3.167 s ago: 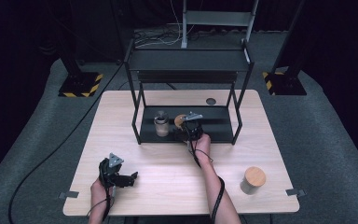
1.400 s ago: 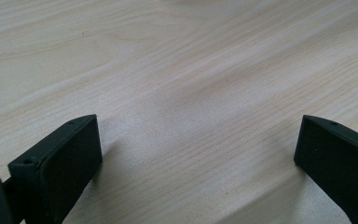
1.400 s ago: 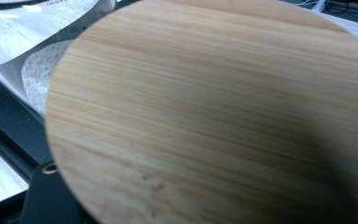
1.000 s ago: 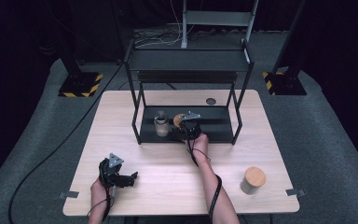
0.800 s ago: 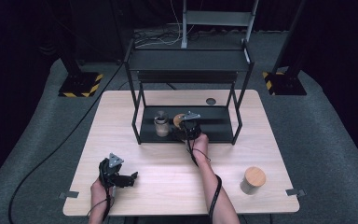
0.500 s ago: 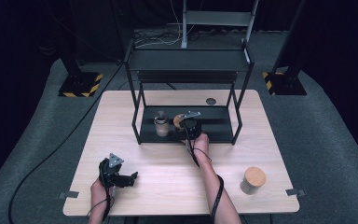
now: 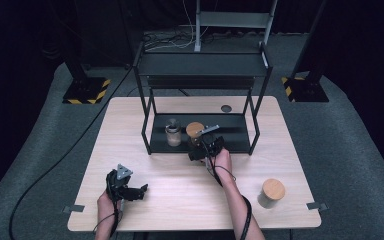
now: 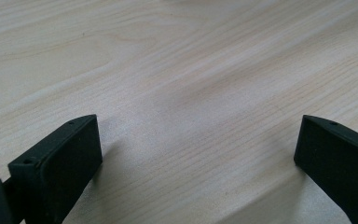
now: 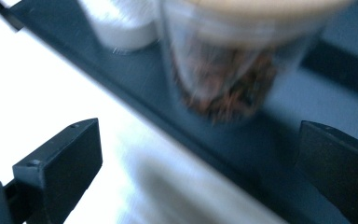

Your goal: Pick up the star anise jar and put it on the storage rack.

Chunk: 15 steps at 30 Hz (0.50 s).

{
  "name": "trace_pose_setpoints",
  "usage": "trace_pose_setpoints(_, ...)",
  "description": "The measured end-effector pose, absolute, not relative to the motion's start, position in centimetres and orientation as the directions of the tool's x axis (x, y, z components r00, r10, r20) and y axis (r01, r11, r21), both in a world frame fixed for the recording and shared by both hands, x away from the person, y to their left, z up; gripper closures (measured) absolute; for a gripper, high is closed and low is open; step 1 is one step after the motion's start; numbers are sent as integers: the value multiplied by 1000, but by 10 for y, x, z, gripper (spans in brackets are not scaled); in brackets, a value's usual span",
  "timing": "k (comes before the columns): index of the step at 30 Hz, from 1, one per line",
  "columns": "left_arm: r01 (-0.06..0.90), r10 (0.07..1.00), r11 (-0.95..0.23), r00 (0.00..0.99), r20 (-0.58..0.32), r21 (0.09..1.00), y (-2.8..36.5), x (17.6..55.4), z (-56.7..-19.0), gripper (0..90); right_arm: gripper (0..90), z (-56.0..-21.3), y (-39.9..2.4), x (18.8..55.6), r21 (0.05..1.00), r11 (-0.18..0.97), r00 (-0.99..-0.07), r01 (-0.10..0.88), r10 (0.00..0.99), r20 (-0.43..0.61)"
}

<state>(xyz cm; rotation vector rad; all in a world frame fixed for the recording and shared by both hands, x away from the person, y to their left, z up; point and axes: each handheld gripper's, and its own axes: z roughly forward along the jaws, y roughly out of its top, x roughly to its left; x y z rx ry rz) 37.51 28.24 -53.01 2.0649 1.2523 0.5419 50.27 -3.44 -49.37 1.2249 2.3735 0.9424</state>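
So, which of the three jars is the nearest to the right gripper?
The cork-lidded jar on the rack's lower shelf, just before the open right gripper. The lidless jar stands beside it; another lidded jar stands apart on the table.

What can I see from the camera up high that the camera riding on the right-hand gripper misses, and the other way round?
High view alone: the whole table, the left gripper resting on it, and a cork-lidded jar near the table's right edge. Right gripper view alone: brown contents inside the jar on the shelf, seen close between open jaws that have just been opening. Both share that jar, the pale jar beside it and the black rack.
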Motion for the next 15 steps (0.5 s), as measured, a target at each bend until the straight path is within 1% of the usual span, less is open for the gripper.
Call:
trace_pose_setpoints(6, 618, 889, -329, 457, 15, 714, 282, 375, -530, 3, 0, -494, -48, 467, 677, 420, -614, 604, 787, 60)
trace_pose_setpoints(13, 617, 889, -330, 457, 16, 715, 282, 375, -530, 3, 0, -510, -59, 421, 672, 434, -623, 600, 780, 53)
trace_pose_setpoints(15, 617, 889, -330, 457, 17, 715, 282, 375, -530, 3, 2, -514, -64, 409, 680, 417, -617, 603, 784, 66)
